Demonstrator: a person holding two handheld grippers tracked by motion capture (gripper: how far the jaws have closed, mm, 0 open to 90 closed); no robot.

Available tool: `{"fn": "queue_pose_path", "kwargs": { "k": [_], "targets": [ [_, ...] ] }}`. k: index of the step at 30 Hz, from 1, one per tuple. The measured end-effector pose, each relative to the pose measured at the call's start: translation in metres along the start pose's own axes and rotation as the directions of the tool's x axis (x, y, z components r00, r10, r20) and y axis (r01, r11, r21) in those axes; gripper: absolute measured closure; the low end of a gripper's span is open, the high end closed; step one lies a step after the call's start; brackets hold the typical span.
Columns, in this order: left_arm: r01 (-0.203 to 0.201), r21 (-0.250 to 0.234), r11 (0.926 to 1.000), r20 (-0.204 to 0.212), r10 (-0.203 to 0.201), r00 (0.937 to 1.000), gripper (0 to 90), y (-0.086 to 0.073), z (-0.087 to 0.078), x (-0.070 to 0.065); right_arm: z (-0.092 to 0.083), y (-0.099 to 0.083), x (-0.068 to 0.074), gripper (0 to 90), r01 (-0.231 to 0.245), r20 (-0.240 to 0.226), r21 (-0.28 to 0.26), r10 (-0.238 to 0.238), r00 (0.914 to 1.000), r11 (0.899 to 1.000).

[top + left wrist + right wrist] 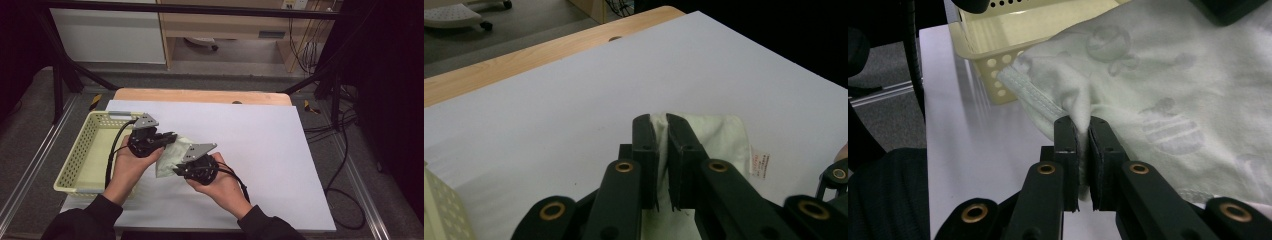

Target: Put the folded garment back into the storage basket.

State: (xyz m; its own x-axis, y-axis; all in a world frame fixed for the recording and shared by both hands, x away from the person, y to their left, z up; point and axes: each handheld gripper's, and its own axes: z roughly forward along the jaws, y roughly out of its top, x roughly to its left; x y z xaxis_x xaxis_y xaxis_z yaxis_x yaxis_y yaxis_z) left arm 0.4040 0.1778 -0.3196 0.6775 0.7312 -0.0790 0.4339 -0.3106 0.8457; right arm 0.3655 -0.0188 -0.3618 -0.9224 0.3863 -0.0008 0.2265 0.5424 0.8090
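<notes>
A pale green cloth with a faint printed pattern lies folded on the white table cover, just right of the basket. My left gripper is shut on its upper edge; in the left gripper view the cloth is pinched between the black jaws, and a small white tag shows at its side. My right gripper is shut on the cloth's lower edge; in the right gripper view a fold of the cloth is pressed between its jaws.
A pale yellow perforated basket stands at the table's left edge, also close behind the cloth as the basket in the right gripper view. The white cover stretches right. A wooden strip runs along the far edge.
</notes>
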Motion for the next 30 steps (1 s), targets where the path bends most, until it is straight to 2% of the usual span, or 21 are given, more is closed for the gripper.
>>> {"fn": "queue_pose_path", "kwargs": {
  "k": [11,16,18,23,30],
  "targets": [
    [-0.009,-0.013,0.9999,-0.03,0.008,0.9995,83.9,0.007,-0.011,0.008,0.005,0.014,-0.003,84.4,0.015,-0.003,-0.021,-0.015,0.9999,1.0],
    [-0.007,-0.024,0.9997,-0.054,0.006,0.9985,83.9,0.009,-0.015,0.012,0.009,0.022,-0.003,84.4,0.036,-0.004,-0.013,-0.036,0.9994,0.999],
    [-0.009,-0.023,0.9997,-0.058,0.008,0.9983,83.9,0.009,-0.016,0.015,0.011,0.025,-0.004,84.4,0.026,-0.013,-0.018,-0.026,0.9996,1.0],
    [-0.002,-0.02,0.9998,-0.072,0.0,0.9974,83.9,0.01,-0.019,0.023,0.018,0.03,-0.005,84.4,0.021,-0.01,-0.027,-0.022,0.9997,0.999],
    [0.01,-0.026,0.9996,-0.086,-0.013,0.9962,84.0,0.01,-0.026,0.031,0.024,0.039,-0.004,84.4,0.044,-0.01,-0.036,-0.044,0.999,0.998]
  ]
}}
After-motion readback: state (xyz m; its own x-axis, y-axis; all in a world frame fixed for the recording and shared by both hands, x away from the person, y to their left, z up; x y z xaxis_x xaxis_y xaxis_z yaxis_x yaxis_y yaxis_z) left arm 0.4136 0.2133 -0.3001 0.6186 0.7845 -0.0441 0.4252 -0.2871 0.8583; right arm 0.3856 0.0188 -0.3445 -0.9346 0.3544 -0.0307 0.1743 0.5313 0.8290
